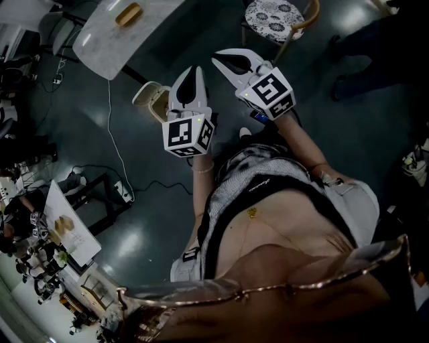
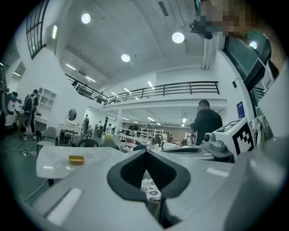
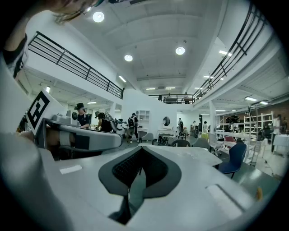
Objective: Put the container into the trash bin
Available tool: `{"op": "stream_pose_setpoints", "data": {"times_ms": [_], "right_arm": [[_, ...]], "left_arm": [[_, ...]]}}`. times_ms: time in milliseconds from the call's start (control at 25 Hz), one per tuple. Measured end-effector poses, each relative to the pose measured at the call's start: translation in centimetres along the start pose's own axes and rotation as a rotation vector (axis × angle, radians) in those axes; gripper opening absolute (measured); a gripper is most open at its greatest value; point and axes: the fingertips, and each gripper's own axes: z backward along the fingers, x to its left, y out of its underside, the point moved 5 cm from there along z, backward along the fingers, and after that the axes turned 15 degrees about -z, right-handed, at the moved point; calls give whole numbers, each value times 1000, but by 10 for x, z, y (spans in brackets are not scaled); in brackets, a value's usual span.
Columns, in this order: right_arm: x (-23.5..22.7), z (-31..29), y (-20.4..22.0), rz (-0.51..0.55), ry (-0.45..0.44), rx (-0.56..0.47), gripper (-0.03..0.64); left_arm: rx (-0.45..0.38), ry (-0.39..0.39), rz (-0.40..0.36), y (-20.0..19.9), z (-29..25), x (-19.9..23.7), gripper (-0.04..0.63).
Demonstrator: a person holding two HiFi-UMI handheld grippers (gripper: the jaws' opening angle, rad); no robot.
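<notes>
The yellow container [image 1: 127,13] lies on a white marble-look table [image 1: 100,40] at the upper left, far from both grippers; the left gripper view shows the container [image 2: 76,159] on that table [image 2: 49,164]. A beige trash bin [image 1: 149,99] with its lid up stands on the floor, partly hidden behind my left gripper [image 1: 192,72]. In its own view the left gripper [image 2: 145,153] is shut and empty, held level in the air. My right gripper [image 1: 224,59] hovers beside it; its own view shows the right gripper [image 3: 141,151] shut with nothing in it.
A chair with a patterned cushion [image 1: 271,17] stands at the top right. A cable [image 1: 114,134] runs across the dark floor. A small table with boxes [image 1: 67,228] sits at the left. People stand in the distance [image 2: 205,122], and a blue chair [image 3: 235,158] is at the right.
</notes>
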Motion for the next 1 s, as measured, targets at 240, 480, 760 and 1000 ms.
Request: {"op": "stream_pose_setpoints", "data": {"times_ms": [240,480,760,1000], "right_arm": [[-9,-15,0,-19,-30,-10,25],[-17,-50,1,-52,-6,-20,26],[-34,-123,-13,-59,16,-28,26],[-50,-180,-17,-65,36,-5,26]], "left_arm": [[-7,4,11,5,-13,12,0],[-15,17,34,12,-33,51,0],[-15,68,49,21,-81,112,0],[14,73,61,35,-108,164,0]]}}
